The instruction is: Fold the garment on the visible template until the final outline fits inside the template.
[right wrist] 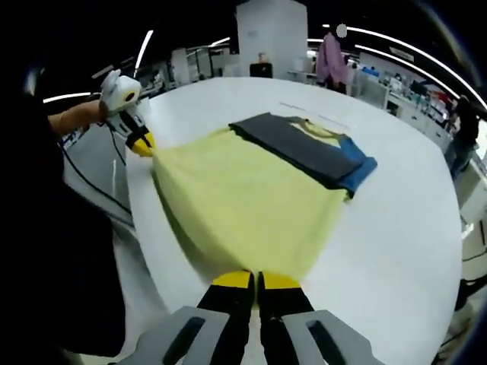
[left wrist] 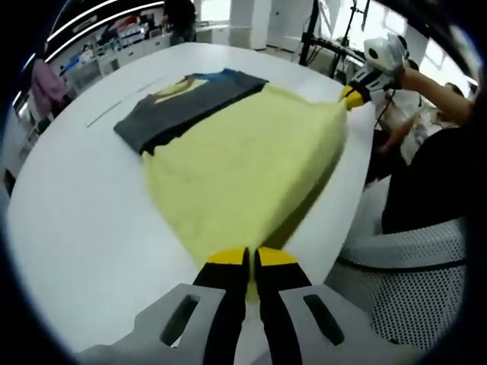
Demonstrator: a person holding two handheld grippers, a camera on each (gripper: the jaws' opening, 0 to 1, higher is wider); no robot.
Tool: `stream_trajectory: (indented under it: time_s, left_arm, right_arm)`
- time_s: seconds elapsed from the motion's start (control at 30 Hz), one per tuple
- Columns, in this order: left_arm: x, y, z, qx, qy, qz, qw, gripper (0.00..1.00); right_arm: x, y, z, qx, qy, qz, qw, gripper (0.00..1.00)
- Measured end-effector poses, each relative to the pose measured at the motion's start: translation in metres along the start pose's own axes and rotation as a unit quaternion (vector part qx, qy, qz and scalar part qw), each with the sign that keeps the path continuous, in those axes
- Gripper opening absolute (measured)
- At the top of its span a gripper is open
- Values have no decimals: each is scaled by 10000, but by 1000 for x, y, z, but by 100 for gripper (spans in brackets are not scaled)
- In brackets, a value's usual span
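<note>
Two grippers held one yellow garment stretched over a white table.

The left gripper (left wrist: 252, 257) and right gripper (right wrist: 257, 280) each had jaws clenched on a corner of the yellow garment (left wrist: 243, 163), mid-frame in both views. Its grey, blue-edged folded part (left wrist: 183, 106) lay upper left in the left gripper view, upper right in the right. No writing was legible. The table (left wrist: 76, 220) was round.

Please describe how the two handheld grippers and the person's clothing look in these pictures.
The left gripper and the right gripper look alike: two black jaws tipped with yellow pads on a light grey body with dark slots. Seen from the other side, each gripper carries a white housing. The person wears dark clothing, and a black cable hangs nearby.
</note>
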State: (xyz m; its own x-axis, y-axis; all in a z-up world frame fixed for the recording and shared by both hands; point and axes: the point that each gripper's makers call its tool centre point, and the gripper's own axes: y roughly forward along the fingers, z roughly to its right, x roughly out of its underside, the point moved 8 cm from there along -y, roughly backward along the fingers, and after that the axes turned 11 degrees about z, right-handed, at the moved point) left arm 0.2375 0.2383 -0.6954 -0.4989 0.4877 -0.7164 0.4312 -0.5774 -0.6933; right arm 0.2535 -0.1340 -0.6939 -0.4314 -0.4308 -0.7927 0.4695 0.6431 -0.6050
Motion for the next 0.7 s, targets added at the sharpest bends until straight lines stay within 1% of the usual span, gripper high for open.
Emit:
stream_trajectory:
  time_s: [0.1, 0.37, 0.5, 0.7]
  left_arm:
    - [-3, -4, 0, -29, -12, -5, 10000, 1]
    - [-10, -16, -1, -67, -316, 41, 9995, 1]
    - [-13, -21, 0, -84, -299, 3, 9995, 1]
    - [-15, -26, 2, -43, -308, -121, 9994, 1]
  right_arm:
    - [-3, -1, 0, 40, 147, 65, 9999, 0]
    - [-15, -8, -5, -23, 98, 201, 9997, 0]
    - [-19, -12, -8, -70, 122, 170, 9998, 0]
    - [-24, -16, -12, -105, 227, 31, 9997, 0]
